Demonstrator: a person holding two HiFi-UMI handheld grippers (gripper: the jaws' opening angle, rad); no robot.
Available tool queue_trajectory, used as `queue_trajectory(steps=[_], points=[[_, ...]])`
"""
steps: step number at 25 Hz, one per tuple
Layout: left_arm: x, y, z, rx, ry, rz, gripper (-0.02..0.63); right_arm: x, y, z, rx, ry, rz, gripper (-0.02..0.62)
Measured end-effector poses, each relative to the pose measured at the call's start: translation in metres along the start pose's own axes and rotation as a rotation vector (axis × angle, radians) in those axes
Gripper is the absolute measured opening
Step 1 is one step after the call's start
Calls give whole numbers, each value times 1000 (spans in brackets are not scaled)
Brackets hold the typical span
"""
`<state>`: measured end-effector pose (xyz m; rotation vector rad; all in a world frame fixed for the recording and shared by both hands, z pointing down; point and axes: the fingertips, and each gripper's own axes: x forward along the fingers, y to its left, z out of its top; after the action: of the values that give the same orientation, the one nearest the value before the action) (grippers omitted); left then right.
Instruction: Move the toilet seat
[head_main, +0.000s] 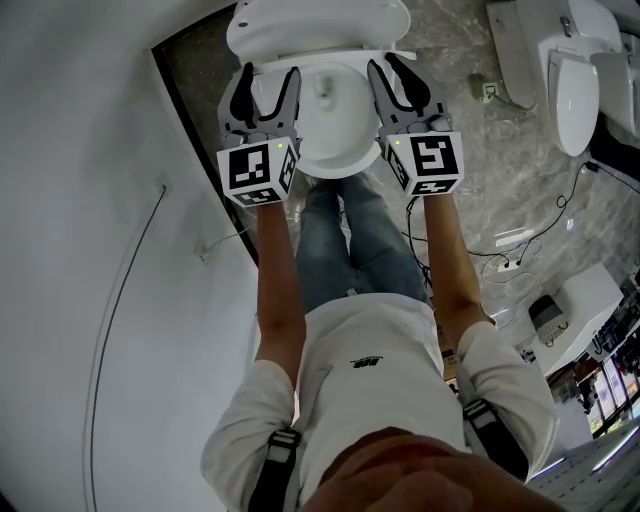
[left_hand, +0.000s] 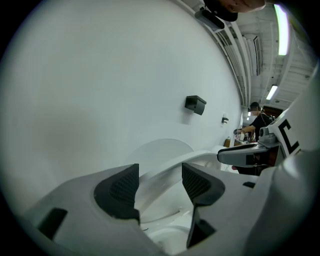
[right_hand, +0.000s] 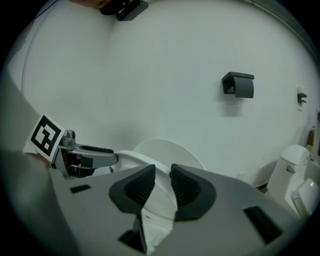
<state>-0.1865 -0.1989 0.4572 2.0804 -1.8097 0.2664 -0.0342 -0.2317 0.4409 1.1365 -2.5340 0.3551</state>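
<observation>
Step, by look: grasping toilet seat on 2 sides. right gripper pinching seat; left gripper spread, straddling seat, not pressing. Next, likely: close left, lift both evenly.

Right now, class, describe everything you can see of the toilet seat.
The toilet seat is a white, glossy, plastic-looking ring curving over the bowl, in front of the upright round lid. Its rim runs between both sets of jaws: the left hand-held gripper stands wide around it, the right hand-held gripper narrow; whether pads touch it is unclear.
</observation>
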Motion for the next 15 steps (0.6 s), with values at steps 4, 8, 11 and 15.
queue_trajectory(steps=[4,8,11,15], points=[[6,2,3,-4,-2,6,287,5,-4,3,-1,-1,-1,110],[9,4,5,-7,-4,16,284,9,-6,5,-3,-1,1,106],[12,6,6,-11,-6,24,284,12,-7,6,-5,-3,2,103],[17,9,8,-14,-14,35,282,17,-10,9,-16,-7,0,100]])
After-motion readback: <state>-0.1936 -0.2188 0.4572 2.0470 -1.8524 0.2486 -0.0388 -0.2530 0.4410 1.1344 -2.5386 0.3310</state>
